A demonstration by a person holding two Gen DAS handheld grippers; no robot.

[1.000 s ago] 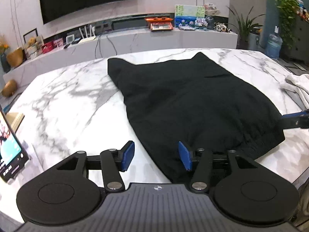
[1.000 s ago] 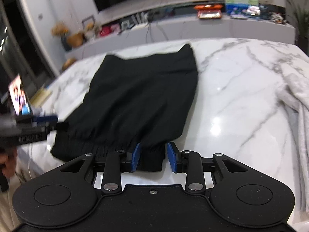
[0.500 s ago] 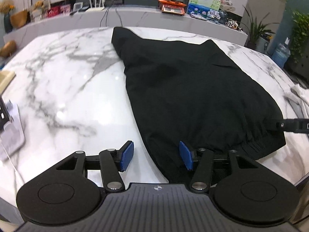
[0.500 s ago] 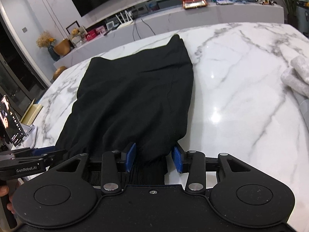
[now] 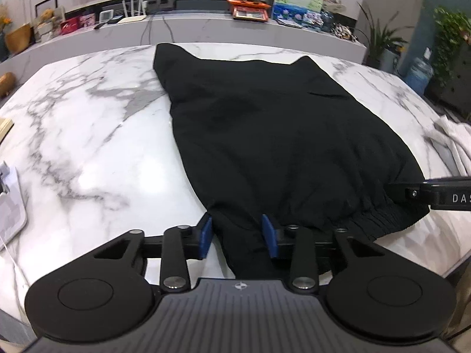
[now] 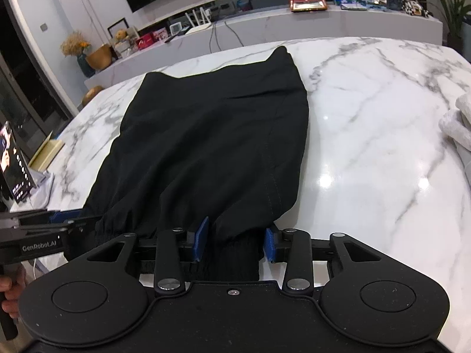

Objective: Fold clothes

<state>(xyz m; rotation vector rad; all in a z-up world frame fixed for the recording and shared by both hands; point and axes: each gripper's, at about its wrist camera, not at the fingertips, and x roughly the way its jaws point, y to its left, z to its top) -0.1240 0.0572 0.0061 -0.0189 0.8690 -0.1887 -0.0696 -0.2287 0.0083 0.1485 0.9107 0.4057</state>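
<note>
— Status? Black shorts [image 5: 282, 135] spread flat on the marble counter [image 5: 97, 153], elastic waistband at the near edge, leg hems far.

— Left gripper [image 5: 237, 234]: fingers [image 5: 205, 236] closing around the waistband's left corner, fabric between them. Right gripper [image 6: 232, 242]: closing too, right corner of the waistband inside. Pads probably not yet pressing; hard to tell against black cloth.

— Advice for the grab? Close fully on both layers of elastic, not just the top 1. Lift both corners together, level, then carry toward the far hems. Keep clear of the white garment [image 6: 459, 126] at the right.
</note>
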